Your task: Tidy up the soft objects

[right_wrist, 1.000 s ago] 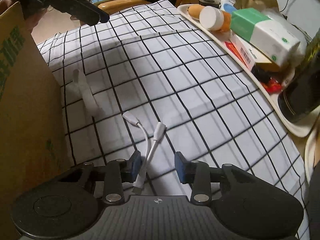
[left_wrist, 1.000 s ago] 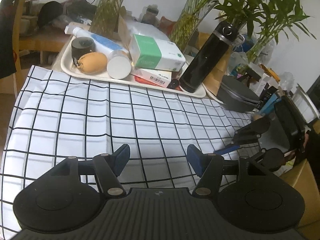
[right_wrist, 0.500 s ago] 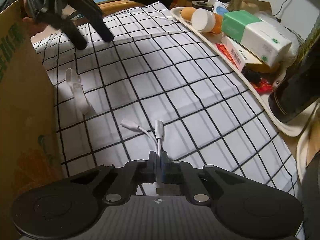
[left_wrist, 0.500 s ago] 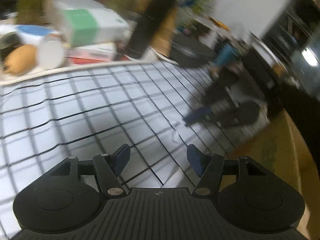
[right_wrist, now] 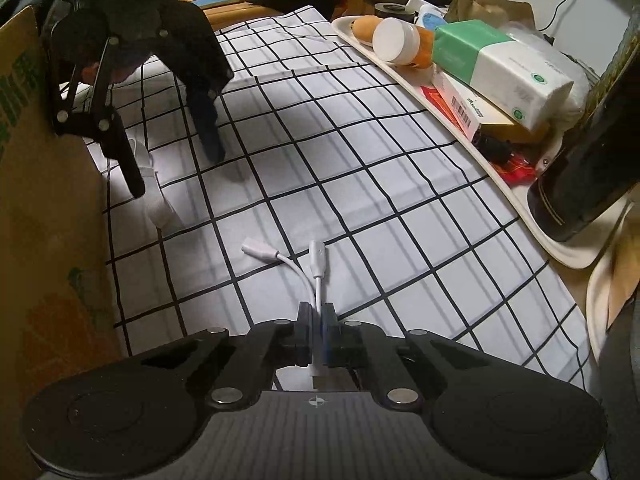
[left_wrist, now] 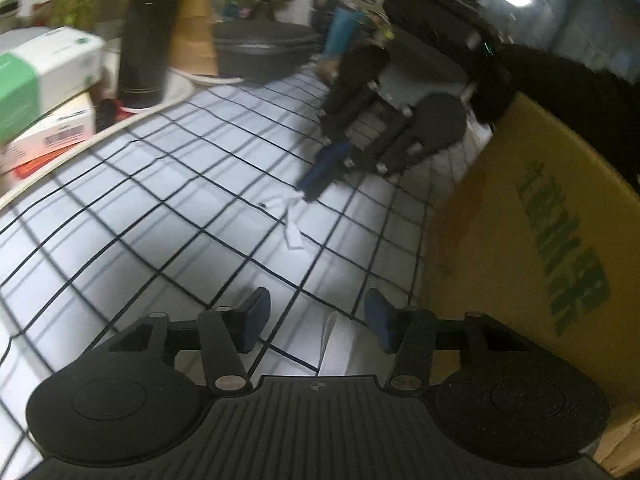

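A white Y-shaped adapter cable (right_wrist: 316, 280) lies on the checked cloth (right_wrist: 360, 200), and my right gripper (right_wrist: 316, 316) is shut on its stem, its two plugs pointing away. In the left wrist view the same cable (left_wrist: 292, 224) shows under the right gripper (left_wrist: 312, 188). A white fabric strap (right_wrist: 158, 204) lies beside the cardboard box (right_wrist: 44, 220). My left gripper (right_wrist: 176, 170) hangs over it with its jaws closing, one finger on each side, and the pads do not press it. The strap (left_wrist: 336, 344) shows between the fingers of my left gripper (left_wrist: 316, 308).
A cream tray (right_wrist: 404, 76) along the cloth's far edge carries a green-and-white tissue pack (right_wrist: 492, 64), a white-lidded jar (right_wrist: 396, 46), small boxes and a tall black bottle (right_wrist: 592, 168). The cardboard box (left_wrist: 540, 240) walls off one side of the cloth.
My left gripper swung from facing the tray toward the box, came down over the white strap and narrowed. My right gripper closed on the adapter cable and stayed put.
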A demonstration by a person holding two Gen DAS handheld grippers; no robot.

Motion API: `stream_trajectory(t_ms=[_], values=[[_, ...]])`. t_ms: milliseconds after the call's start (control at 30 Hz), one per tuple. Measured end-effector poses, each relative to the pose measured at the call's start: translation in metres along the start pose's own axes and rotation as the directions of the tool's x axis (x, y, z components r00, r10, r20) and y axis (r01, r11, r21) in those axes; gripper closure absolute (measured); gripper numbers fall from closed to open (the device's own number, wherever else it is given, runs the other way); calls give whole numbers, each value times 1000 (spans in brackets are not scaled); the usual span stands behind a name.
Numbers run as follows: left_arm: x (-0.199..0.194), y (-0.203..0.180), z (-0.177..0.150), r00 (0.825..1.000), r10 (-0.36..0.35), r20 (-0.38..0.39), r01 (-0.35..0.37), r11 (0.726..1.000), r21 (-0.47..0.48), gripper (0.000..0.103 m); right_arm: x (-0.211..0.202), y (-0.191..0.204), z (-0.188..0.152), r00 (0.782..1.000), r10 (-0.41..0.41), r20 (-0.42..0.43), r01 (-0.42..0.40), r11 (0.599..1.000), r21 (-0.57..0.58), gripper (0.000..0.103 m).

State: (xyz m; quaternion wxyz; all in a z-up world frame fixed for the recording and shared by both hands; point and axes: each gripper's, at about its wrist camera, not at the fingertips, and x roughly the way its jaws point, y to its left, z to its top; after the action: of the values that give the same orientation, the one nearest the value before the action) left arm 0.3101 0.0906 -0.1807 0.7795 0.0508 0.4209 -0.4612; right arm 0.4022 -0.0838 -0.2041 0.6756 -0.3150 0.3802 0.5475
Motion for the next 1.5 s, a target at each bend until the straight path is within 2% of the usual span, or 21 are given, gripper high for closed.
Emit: stream_trajectory(t_ms=[133, 233, 333, 467, 533, 600, 667, 800, 967, 1067, 1167, 1300, 1500], values=[[6, -7, -2, 998, 48, -35, -44, 994, 95, 58, -2, -2, 0, 1000, -10, 11, 10, 1000, 4, 97], [4, -13, -5, 992, 121, -43, -112, 979, 169, 58, -4, -3, 1, 1000, -15, 23, 15, 1000, 8, 97], [6, -21, -7, 971, 234, -53, -212, 940, 267, 56, -7, -3, 2, 999, -22, 36, 22, 1000, 12, 97], [0, -15, -4, 943, 332, -32, -315, 916, 247, 58, -9, -3, 3, 999, -32, 43, 32, 999, 13, 96], [-12, -7, -3, 955, 295, 20, -294, 941, 168, 58, -9, -3, 2, 999, -33, 40, 32, 999, 14, 96], [-23, -1, 0, 975, 202, 90, -210, 973, 93, 58, -8, -3, 1, 999, -33, 36, 32, 999, 12, 96], [-23, 3, 4, 987, 111, 116, -116, 992, 43, 58, -8, -3, 2, 999, -29, 38, 29, 1000, 12, 96], [-7, 5, 7, 997, -40, 66, 39, 999, 21, 58, -7, -2, 4, 999, -23, 43, 22, 1000, 13, 97], [16, 3, 0, 990, -130, -48, 133, 989, 63, 61, -6, -2, 3, 999, -20, 41, 19, 1000, 15, 96], [17, 0, -1, 991, -119, -62, 124, 988, 92, 61, -6, -4, 2, 999, -22, 41, 21, 1000, 19, 96], [19, -10, -1, 994, -60, -88, 74, 983, 171, 66, -6, -4, 2, 999, -23, 46, 22, 999, 24, 96], [21, -18, 0, 993, -7, -119, 35, 972, 231, 66, -8, -3, 4, 998, -28, 56, 27, 999, 22, 96], [24, -37, -2, 976, 118, -183, -44, 930, 366, 65, -15, -4, 4, 996, -44, 74, 42, 999, 26, 96]])
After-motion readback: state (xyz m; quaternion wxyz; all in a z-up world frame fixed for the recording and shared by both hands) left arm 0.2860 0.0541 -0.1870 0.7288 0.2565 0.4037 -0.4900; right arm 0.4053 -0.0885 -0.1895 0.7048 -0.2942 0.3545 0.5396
